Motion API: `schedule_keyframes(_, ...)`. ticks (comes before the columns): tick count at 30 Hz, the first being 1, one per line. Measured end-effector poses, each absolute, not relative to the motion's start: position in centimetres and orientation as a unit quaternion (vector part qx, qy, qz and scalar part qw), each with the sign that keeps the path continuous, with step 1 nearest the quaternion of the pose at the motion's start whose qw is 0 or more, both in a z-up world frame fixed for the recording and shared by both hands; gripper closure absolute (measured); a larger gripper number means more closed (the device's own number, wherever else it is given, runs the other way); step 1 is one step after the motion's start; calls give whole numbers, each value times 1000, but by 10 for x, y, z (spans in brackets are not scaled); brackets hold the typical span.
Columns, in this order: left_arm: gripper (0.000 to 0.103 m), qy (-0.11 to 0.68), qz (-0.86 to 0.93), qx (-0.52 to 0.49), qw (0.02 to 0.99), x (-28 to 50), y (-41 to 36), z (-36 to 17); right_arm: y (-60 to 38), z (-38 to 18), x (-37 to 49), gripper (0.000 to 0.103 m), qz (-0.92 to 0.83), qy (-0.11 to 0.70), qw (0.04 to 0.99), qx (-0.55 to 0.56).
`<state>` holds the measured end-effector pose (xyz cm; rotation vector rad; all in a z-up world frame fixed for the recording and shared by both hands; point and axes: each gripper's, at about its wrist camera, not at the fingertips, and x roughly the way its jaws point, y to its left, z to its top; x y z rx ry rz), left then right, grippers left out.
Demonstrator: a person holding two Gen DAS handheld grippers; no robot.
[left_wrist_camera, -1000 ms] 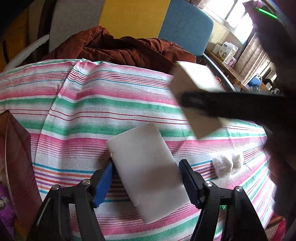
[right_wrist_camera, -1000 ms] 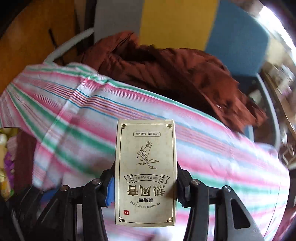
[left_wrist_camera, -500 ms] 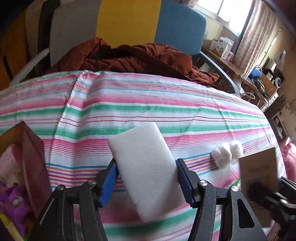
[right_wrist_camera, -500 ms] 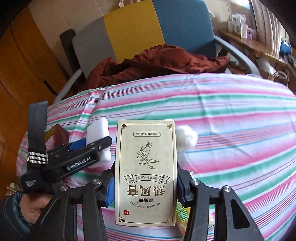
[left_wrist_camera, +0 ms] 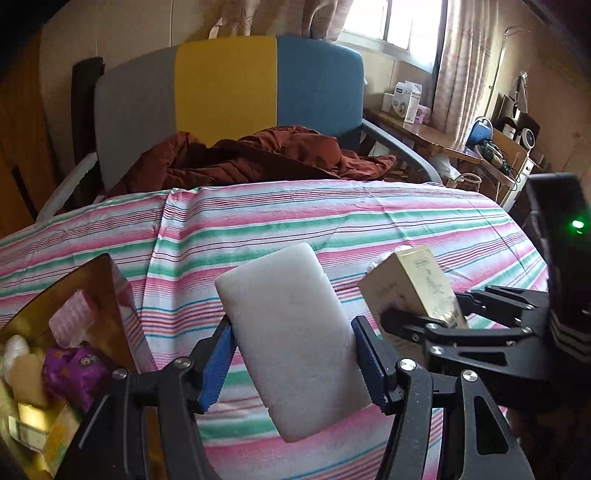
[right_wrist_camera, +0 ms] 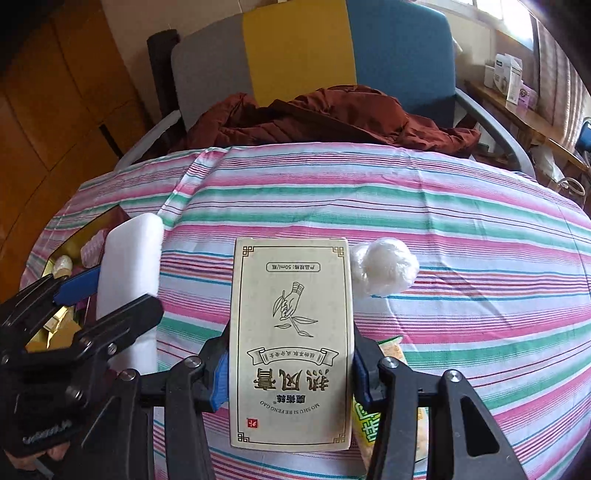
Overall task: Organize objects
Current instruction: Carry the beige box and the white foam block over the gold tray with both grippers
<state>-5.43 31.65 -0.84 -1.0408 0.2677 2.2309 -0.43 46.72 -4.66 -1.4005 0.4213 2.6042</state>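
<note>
Two flat rectangles: foam block (left_wrist_camera: pixel 291 332), printed carton (right_wrist_camera: pixel 291 339).

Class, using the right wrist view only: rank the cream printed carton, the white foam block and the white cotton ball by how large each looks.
1. Cream printed carton, though it is nearest the camera.
2. White foam block, partly hidden.
3. White cotton ball.

Grey-yellow-blue chair (left_wrist_camera: pixel 229 88) stood at top centre, rust-brown jacket (left_wrist_camera: pixel 255 155) heaped on it. Curtained window (left_wrist_camera: pixel 391 26) upper right let in daylight; wooden shelf (left_wrist_camera: pixel 417 129) below. Wood panelling (right_wrist_camera: pixel 48 110) at left.
</note>
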Motion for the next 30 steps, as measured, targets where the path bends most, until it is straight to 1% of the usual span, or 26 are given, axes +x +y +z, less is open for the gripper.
schedule_keyframes(8,40,110,861,-376,325,-32,294,8,449,-57,-10,52,862,107,54,-492)
schedule_keyframes(23,39,104,876,-359,304,-16,242,23,441,-70,-14,52,852,80,48,-516)
schedule_keyframes(30,39,90,878,-368,293,-17,210,23,444,-71,-15,52,851,79,51,-517)
